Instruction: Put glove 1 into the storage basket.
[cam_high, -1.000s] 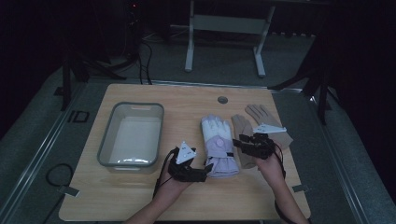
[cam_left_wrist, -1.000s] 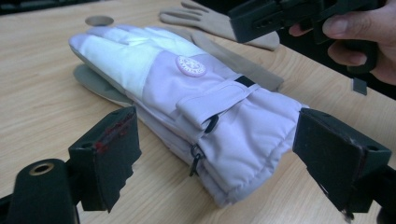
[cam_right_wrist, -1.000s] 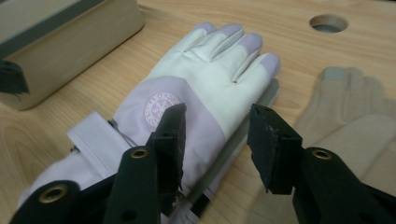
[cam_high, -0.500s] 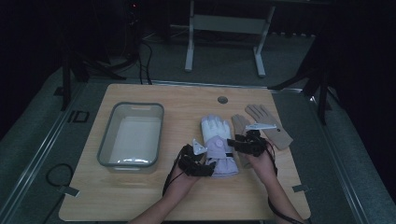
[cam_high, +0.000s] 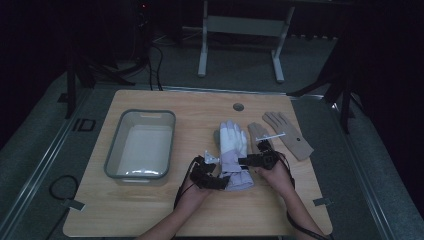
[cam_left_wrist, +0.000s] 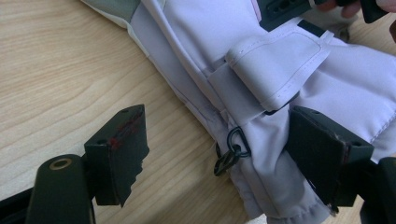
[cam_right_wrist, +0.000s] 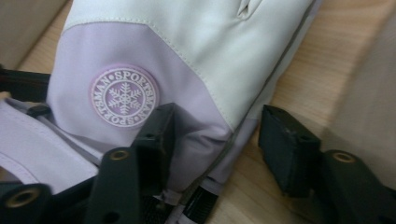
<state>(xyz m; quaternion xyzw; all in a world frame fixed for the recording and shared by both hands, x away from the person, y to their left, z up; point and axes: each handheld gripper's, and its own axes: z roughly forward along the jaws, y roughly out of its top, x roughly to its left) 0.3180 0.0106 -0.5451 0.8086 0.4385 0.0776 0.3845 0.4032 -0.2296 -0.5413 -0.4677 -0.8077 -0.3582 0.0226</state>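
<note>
Presently, left gripper (cam_left_wrist: 219, 154) and right gripper (cam_right_wrist: 215, 140), jaws spread, straddle opposite cuff edges of the lilac ski glove (cam_high: 233, 155); grasping stage, apparently. Next: both must clamp fabric.

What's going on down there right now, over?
Both grippers open: left gripper and right gripper each straddle the cuff edge of the lilac ski glove. Nothing clamped yet. Tan gloves alongside, not blocking.
</note>
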